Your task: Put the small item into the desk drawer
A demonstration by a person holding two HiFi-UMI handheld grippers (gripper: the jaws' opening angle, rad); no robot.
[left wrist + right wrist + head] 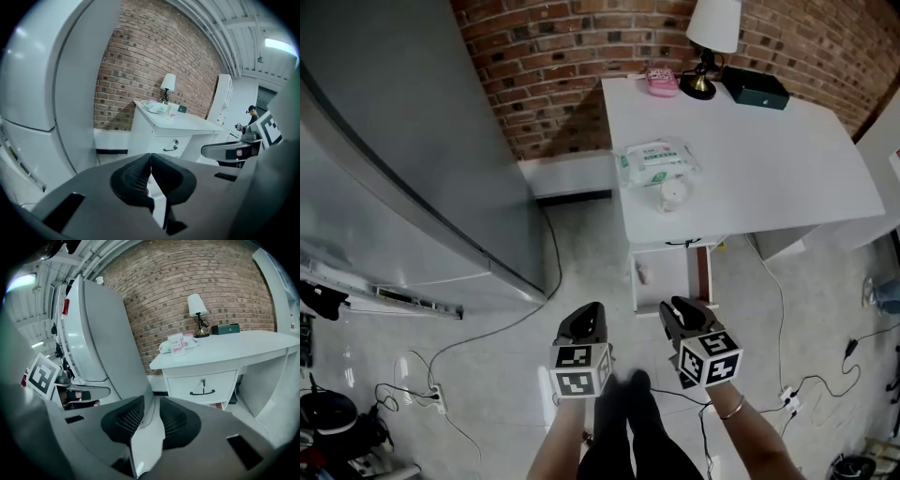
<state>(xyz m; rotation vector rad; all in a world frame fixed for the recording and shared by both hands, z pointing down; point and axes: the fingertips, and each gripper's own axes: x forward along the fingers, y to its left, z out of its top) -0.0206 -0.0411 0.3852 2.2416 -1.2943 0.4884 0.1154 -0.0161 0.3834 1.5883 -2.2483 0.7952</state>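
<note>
Short of the front edge of the worktop (787, 159), the left hand-held gripper (592, 308) is hanging clenched on nothing, and the right hand-held gripper (672, 306) is holding its jaws slightly apart (nothing between them). The small round item (673, 195) is sitting near that front edge, above the open drawer (675, 278).

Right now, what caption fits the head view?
Left claw and right claw face a white desk with a lamp.
</note>
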